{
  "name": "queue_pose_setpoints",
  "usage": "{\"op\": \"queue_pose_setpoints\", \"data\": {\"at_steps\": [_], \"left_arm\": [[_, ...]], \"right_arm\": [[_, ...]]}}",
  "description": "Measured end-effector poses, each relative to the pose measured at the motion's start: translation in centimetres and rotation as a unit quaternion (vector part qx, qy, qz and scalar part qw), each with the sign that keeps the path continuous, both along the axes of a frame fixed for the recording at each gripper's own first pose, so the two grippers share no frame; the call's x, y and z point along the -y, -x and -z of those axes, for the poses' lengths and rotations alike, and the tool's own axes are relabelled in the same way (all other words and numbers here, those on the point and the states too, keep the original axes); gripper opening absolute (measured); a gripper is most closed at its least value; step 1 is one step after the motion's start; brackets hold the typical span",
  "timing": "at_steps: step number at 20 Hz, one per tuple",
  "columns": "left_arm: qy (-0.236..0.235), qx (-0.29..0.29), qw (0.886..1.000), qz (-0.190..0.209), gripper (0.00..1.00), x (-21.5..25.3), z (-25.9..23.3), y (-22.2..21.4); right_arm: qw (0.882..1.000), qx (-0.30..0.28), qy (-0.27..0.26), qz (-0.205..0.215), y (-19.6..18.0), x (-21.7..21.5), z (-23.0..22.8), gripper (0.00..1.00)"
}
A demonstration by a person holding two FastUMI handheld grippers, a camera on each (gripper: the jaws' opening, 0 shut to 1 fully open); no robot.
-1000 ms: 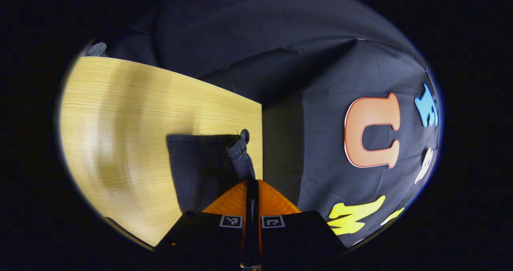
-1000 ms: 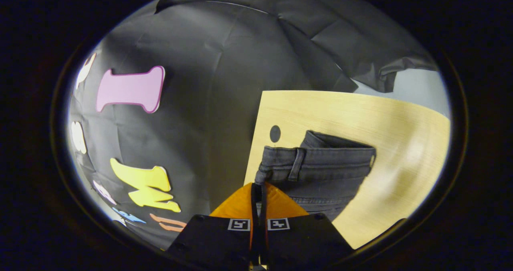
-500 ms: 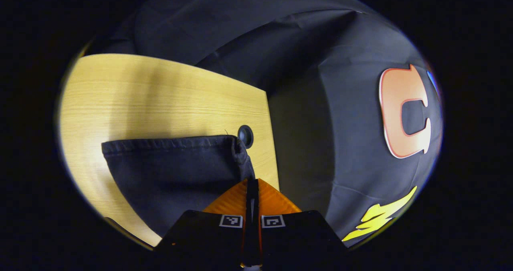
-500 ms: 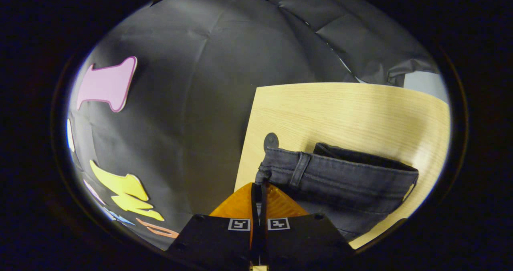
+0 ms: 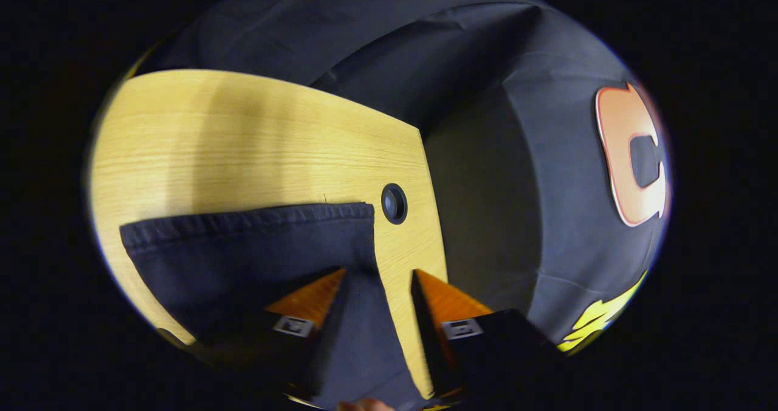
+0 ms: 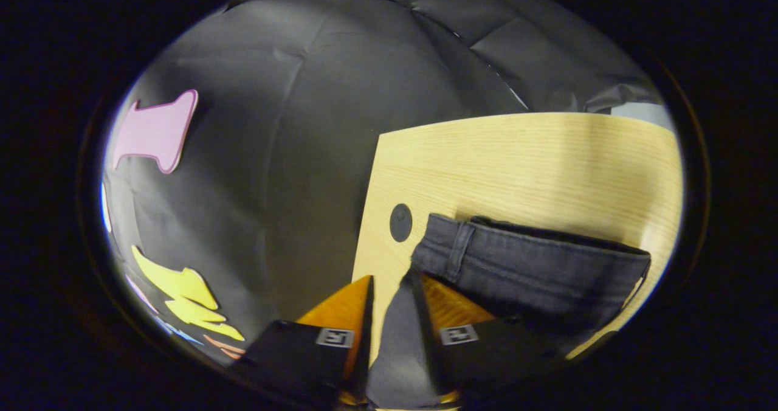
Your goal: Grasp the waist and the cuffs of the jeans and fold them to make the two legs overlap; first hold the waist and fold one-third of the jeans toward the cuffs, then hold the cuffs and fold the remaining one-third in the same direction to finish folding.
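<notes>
The dark grey jeans lie flat on the light wooden table [image 5: 243, 143]. In the left gripper view their hemmed cuff end [image 5: 243, 241] stretches leftward, its corner just ahead of my left gripper [image 5: 380, 272]. That gripper is open, one orange finger [image 5: 310, 292] over the denim and the other over bare wood. In the right gripper view the waistband [image 6: 535, 262] with a belt loop [image 6: 459, 252] lies to the right of my right gripper [image 6: 394, 277], also open. A strip of grey cloth shows between its fingers, untouched by the pads.
A round black hole [image 5: 394, 203] is set in the table near the cuff corner, and a similar hole [image 6: 400, 222] sits by the waistband corner. The table edge [image 6: 364, 241] drops off just beside each gripper, with the black cloth wall beyond.
Both grippers were shut on the jeans' corners and have now opened and let go. The cuff and waistband have settled flat on the table.
</notes>
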State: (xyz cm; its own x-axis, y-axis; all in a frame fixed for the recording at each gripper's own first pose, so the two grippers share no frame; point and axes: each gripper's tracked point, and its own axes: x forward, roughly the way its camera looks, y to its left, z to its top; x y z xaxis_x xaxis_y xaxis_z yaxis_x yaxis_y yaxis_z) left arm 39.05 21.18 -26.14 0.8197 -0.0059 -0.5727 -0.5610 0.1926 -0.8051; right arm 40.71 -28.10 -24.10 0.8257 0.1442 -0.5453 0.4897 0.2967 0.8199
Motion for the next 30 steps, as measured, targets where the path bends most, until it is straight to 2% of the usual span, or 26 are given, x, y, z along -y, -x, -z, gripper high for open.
{"op": "queue_pose_setpoints", "data": {"at_steps": [2, 3, 7, 10, 14, 15, 19, 21, 23, 25, 26, 27, 28, 29, 30], "left_arm": [[0.001, 0.005, 1.0, -0.004, 1.0, 0.1, -1.0, 0.6], [0.007, 0.014, 1.0, -0.005, 0.98, 0.5, -1.7, 0.7], [-0.032, 0.047, 0.998, 0.011, 0.99, 1.3, -4.4, 3.2], [-0.088, 0.074, 0.993, 0.033, 0.99, 2.2, -7.5, 5.8], [-0.188, 0.113, 0.974, 0.063, 0.98, 3.8, -12.1, 9.5], [-0.215, 0.123, 0.966, 0.072, 0.98, 4.4, -13.3, 10.6], [-0.323, 0.152, 0.928, 0.103, 0.98, 7.7, -17.5, 15.1], [-0.385, 0.166, 0.901, 0.115, 0.98, 9.0, -19.4, 17.6], [-0.455, 0.177, 0.863, 0.127, 0.98, 10.3, -21.1, 19.2], [-0.498, 0.189, 0.835, 0.138, 0.98, 11.9, -22.6, 21.1], [-0.508, 0.193, 0.827, 0.141, 0.98, 12.4, -23.1, 21.9], [-0.514, 0.195, 0.822, 0.146, 0.98, 13.1, -23.3, 22.6], [-0.52, 0.197, 0.817, 0.153, 0.98, 13.8, -23.6, 23.1], [-0.531, 0.199, 0.809, 0.156, 0.98, 14.2, -23.9, 23.5], [-0.541, 0.201, 0.801, 0.158, 0.98, 14.6, -24.2, 23.9]], "right_arm": [[1.0, 0.004, 0.027, -0.006, 0.5, 0.0, -0.7, 0.8], [0.999, 0.007, 0.038, -0.01, 0.6, -0.1, -1.1, 0.98], [0.996, 0.036, 0.068, -0.037, 3.4, -0.2, -4.5, 0.98], [0.989, 0.034, 0.132, -0.055, 7.5, 1.0, -6.0, 0.98], [0.976, 0.001, 0.208, -0.062, 13.3, 3.3, -5.6, 0.98], [0.974, -0.01, 0.217, -0.063, 14.5, 3.6, -5.2, 0.91], [0.97, -0.042, 0.23, -0.062, 17.8, 4.1, -2.7, 0.92], [0.973, -0.049, 0.216, -0.059, 18.2, 3.7, -1.7, 0.92], [0.978, -0.049, 0.195, -0.054, 17.9, 3.5, -0.9, 0.92], [0.981, -0.056, 0.177, -0.05, 17.6, 3.4, 0.2, 0.92], [0.984, -0.056, 0.164, -0.046, 17.2, 3.2, 0.5, 0.98], [0.985, -0.055, 0.156, -0.041, 16.6, 3.0, 0.9, 0.92], [0.987, -0.053, 0.148, -0.036, 16.1, 3.1, 1.2, 0.91], [0.988, -0.05, 0.143, -0.033, 15.4, 2.9, 1.7, 0.97], [0.989, -0.05, 0.138, -0.032, 14.9, 2.8, 2.4, 0.89]]}}
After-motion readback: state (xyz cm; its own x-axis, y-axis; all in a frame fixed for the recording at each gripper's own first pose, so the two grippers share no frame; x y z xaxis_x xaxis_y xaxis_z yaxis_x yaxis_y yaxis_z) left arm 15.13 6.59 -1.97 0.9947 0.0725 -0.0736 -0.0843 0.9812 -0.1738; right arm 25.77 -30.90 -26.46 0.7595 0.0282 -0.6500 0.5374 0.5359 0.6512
